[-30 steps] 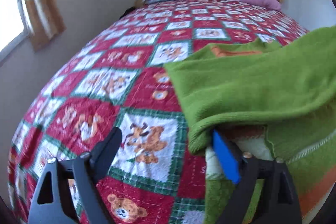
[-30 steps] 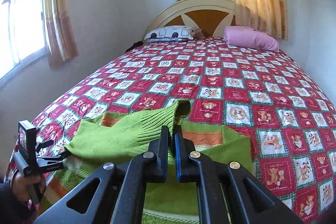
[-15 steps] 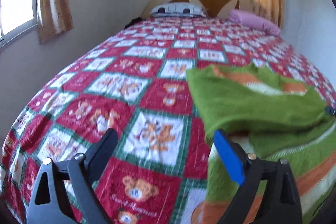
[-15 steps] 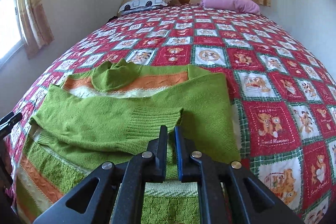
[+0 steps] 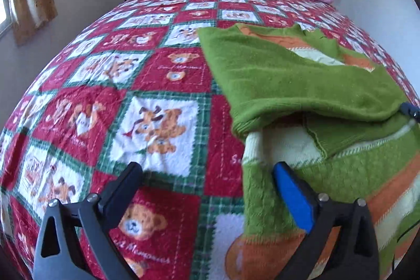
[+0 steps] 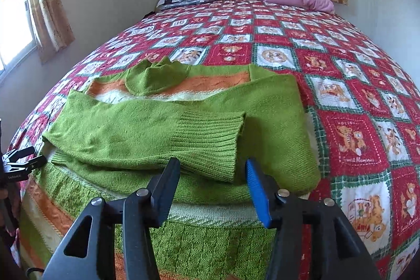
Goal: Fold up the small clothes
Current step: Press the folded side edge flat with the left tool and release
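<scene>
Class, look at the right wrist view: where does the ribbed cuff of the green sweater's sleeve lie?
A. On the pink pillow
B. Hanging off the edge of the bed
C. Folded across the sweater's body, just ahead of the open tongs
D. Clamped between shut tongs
C: the ribbed cuff rests on the green sweater, with the right tongs open and not gripping it.

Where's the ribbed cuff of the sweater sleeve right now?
In the right wrist view, the cuff lies across the sweater body, just ahead of the open right gripper.
</scene>
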Tool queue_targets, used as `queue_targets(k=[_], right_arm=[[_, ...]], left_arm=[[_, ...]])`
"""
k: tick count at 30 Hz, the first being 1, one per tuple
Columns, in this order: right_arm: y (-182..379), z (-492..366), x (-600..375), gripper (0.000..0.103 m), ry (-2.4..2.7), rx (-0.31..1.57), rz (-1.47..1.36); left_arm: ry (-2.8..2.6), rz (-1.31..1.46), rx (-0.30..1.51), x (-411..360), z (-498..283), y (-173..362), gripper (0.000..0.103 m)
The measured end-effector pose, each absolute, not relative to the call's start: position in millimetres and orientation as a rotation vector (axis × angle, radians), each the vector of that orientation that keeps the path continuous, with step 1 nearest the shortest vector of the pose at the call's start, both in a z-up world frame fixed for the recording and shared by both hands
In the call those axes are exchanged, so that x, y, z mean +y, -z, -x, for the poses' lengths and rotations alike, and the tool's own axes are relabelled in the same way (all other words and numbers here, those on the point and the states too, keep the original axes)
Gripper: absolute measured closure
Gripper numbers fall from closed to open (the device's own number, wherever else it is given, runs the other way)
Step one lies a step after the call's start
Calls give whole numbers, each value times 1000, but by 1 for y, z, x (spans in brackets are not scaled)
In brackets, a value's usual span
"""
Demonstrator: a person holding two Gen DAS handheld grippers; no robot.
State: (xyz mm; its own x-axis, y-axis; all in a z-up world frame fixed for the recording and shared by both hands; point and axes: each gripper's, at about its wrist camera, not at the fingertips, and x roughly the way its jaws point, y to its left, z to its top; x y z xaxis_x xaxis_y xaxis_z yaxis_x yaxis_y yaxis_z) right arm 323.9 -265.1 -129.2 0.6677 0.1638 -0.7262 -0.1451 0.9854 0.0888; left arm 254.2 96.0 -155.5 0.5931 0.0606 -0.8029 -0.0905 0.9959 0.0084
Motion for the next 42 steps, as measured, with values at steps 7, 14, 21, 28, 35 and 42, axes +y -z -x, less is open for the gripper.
queue_targets(k=[7,14,21,28,35,42], right_arm=[[113,-310,-257,51,-191,783,-2],[116,-301,-253,51,-211,784,2],[124,-302,-248,50,-220,799,-1],[124,-298,-251,51,-215,788,-10],[126,-296,-254,51,-209,795,-13],[117,-294,-255,51,-202,782,-13]], left_arm=[[-94,72,710,96,-254,112,2],[44,-133,751,67,-264,127,24],[94,-51,778,88,-267,136,62],[129,-78,804,81,-274,141,89],[17,-270,768,74,-255,140,94],[24,-358,817,71,-252,159,93]])
